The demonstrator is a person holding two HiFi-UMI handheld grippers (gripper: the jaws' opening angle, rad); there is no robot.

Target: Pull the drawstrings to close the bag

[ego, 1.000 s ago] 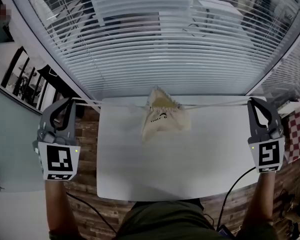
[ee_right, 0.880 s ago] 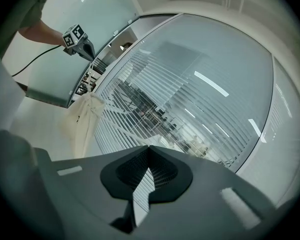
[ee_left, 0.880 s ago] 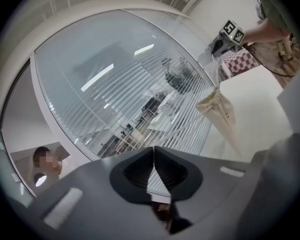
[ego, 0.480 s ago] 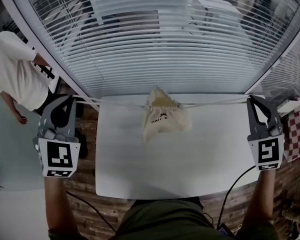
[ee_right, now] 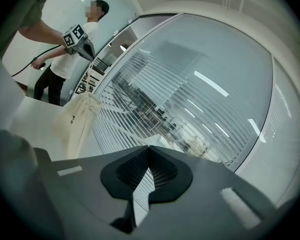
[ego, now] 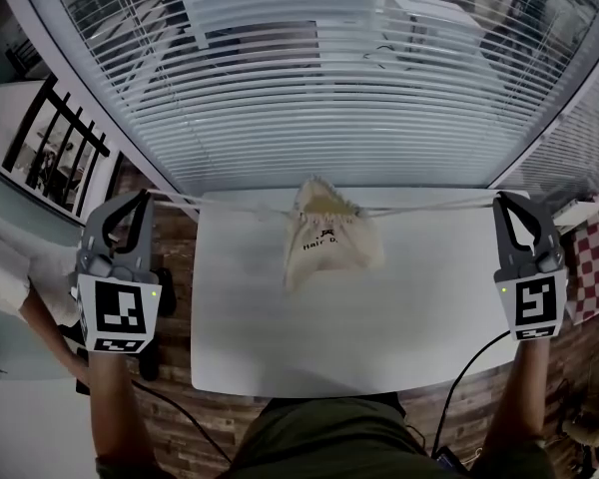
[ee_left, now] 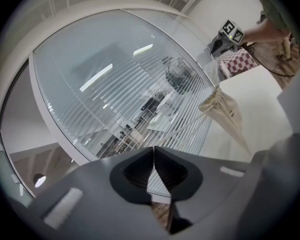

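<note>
At the white table (ego: 379, 337), we held 2 grippers well apart, 1 past each side edge. The cream bag (ego: 324, 242) lay at the middle of the table's far edge, just beside the window blinds (ego: 309, 88), with its gathered mouth towards the blinds and dark print on its side. The left drawstring (ego: 230, 207) ran taut from the mouth to the left gripper (ego: 140, 198), whose jaws were pressed together on it. The right drawstring (ego: 429, 208) stretched the other way to the right gripper (ego: 506, 200), whose jaws were likewise clamped on the cord. Both cords crossed the table's far edge almost level, and a black cable (ego: 469, 377) hung below our right hand.
</note>
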